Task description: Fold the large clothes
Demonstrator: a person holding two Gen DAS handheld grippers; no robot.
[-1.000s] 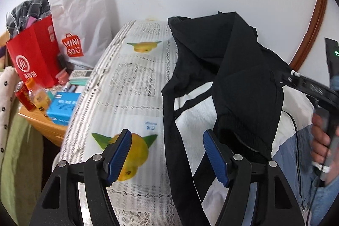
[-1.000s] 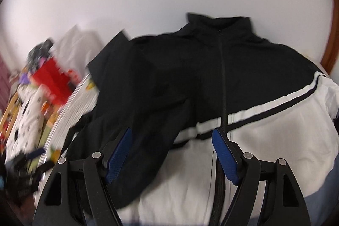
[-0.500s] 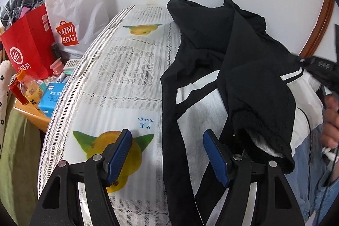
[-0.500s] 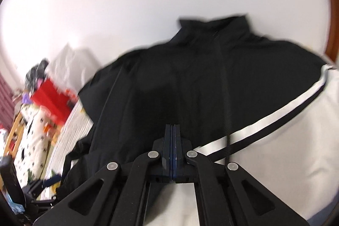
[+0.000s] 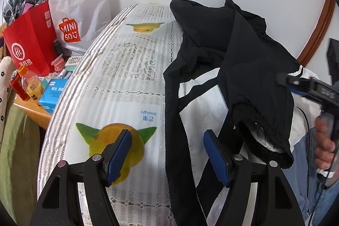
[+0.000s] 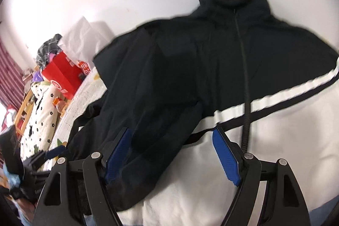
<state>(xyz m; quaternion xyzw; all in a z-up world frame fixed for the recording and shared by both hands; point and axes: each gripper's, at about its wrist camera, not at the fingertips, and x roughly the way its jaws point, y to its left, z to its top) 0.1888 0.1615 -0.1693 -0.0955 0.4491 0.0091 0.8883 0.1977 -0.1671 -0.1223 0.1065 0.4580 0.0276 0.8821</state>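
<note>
Both grippers, left (image 5: pixel 167 154) and right (image 6: pixel 172 157), hung released over the jacket (image 6: pixel 211 77) on the counter (image 5: pixel 127 77); the sleeve (image 5: pixel 254 86) folded toward three o'clock wanted smoothing flat before another fold.

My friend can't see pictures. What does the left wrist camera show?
A black and white jacket lies on a tablecloth printed with mangoes, one black sleeve folded across its front. The open left gripper hovers at its edge, and red and white shopping bags stand at the far left.

Two low fisheye views along each hand-held gripper, facing the far wall, the jacket (image 5: pixel 250 60) (image 6: pixel 190 69) common to both.
</note>
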